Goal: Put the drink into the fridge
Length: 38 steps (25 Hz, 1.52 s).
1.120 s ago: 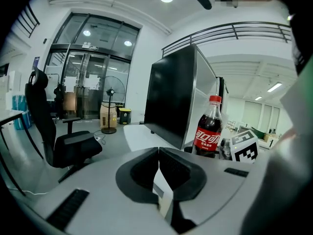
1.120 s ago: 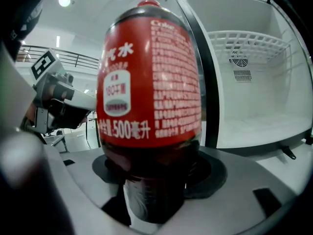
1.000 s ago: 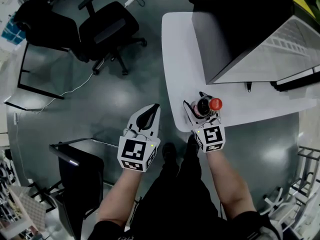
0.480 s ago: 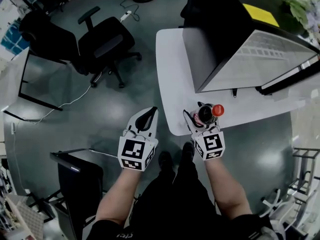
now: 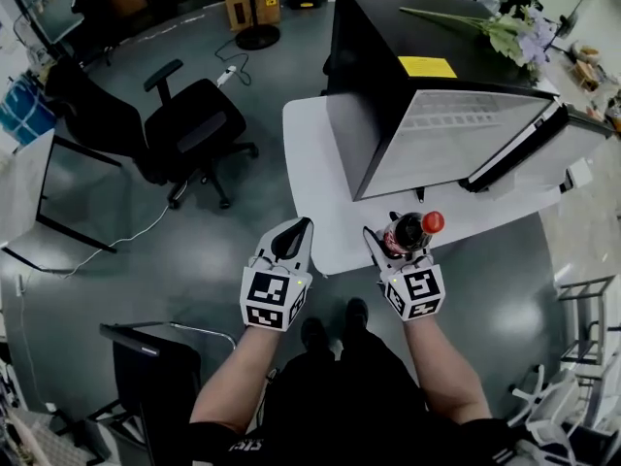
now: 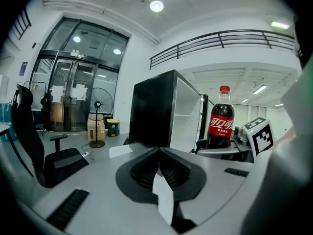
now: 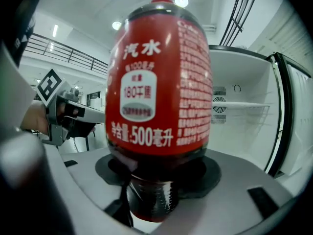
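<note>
The bottle [image 7: 159,82] stands upright in the right gripper [image 5: 400,246], over the near edge of the table [image 5: 310,163], just in front of the fridge [image 5: 388,76], whose door [image 5: 529,149] hangs open to the right. I cannot tell whether its base rests on the table. The jaws are partly open and clamped on the dark lower body, below the red label, so most of the bottle rises above the grip. It looks full, so it is probably fairly heavy for its size, and the weight above the pads will likely want to tip it if the gripper tilts. The plastic wall is smooth and glossy and may slide in the pads. Pressure from a fizzy drink should make the wall firm, so it can take a solid squeeze without crushing. The hold below the label seems sound, as the body narrows there and the jaws can seat. It would be best carried upright and level onto the shelf. The left gripper [image 5: 294,236] hangs beside it off the table's edge, its jaws together on nothing.
</note>
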{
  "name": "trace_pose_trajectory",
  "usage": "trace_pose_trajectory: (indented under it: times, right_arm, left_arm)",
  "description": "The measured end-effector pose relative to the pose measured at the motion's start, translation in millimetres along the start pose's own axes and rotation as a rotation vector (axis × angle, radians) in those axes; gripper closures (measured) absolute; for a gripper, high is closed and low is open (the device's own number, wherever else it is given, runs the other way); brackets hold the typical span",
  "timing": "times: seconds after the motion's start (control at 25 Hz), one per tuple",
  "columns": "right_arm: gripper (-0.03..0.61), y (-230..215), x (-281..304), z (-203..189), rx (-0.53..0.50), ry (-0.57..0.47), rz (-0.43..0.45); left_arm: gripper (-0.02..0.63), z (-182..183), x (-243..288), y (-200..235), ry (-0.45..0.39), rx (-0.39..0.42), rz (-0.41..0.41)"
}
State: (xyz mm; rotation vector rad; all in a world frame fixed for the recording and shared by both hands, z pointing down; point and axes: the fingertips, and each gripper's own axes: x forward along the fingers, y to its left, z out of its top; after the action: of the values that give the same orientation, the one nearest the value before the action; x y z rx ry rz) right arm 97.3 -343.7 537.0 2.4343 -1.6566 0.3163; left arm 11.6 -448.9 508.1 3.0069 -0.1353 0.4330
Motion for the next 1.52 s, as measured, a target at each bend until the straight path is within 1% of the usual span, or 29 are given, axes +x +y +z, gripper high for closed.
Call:
trace_pose_trajectory:
  times: [0.2, 0.36, 0.52, 0.6, 0.8, 0.96, 1.04, 1.12, 1.28, 1.4, 1.52]
  right_arm:
    - [0.316, -22.8, -32.0, 22.4, -0.009, -0.020, 0.018]
    - [0.316, -45.1, -45.7, 28.0, 0.014, -0.050, 0.065]
    - [0.316, -80.2, -66.1, 20.4, 0.034, -0.058, 0.129]
    - [0.316, -101.9, -79.4, 16.7, 0.023, -0.058, 0.160]
    - [0.316, -163.4, -112.3, 2.7, -0.018, -0.044, 0.217]
    - [0.316, -199.8, -132.4, -8.0, -0.007, -0.032, 0.239]
    - [0.316, -214.3, -137.9, -12.5, -0.001, -0.024, 0.238]
    - [0.316, -224.4, -139.4, -14.6, 0.000, -0.018, 0.236]
    - [0.316, -234.1, -131.6, -8.2, -0.020, -0.027, 0.221]
    - [0.316, -235.7, -126.3, -0.2, -0.034, -0.032, 0.198]
    - [0.316, -234.5, -120.2, 3.4, -0.067, -0.029, 0.190]
  left_arm:
    - [0.595, 17.0, 12.2, -31.0, -0.005, -0.005, 0.004]
    - [0.595, 25.9, 26.1, -57.8, 0.017, 0.016, 0.032]
    - [0.595, 36.1, 48.8, -93.5, 0.032, 0.026, 0.090]
    - [0.595, 41.0, 62.9, -116.2, 0.038, 0.018, 0.112]
    - [0.595, 50.6, 106.3, -183.4, 0.045, -0.007, 0.126]
    - [0.595, 55.3, 132.1, -224.2, 0.063, 0.036, 0.132]
    - [0.595, 56.8, 140.9, -237.9, 0.069, 0.043, 0.124]
    - [0.595, 59.1, 146.0, -243.1, 0.071, 0.051, 0.126]
    - [0.595, 69.1, 154.8, -234.5, 0.057, 0.088, 0.134]
    - [0.595, 75.4, 159.7, -228.4, 0.040, 0.113, 0.115]
    - [0.595, 80.8, 161.3, -220.9, 0.010, 0.112, 0.098]
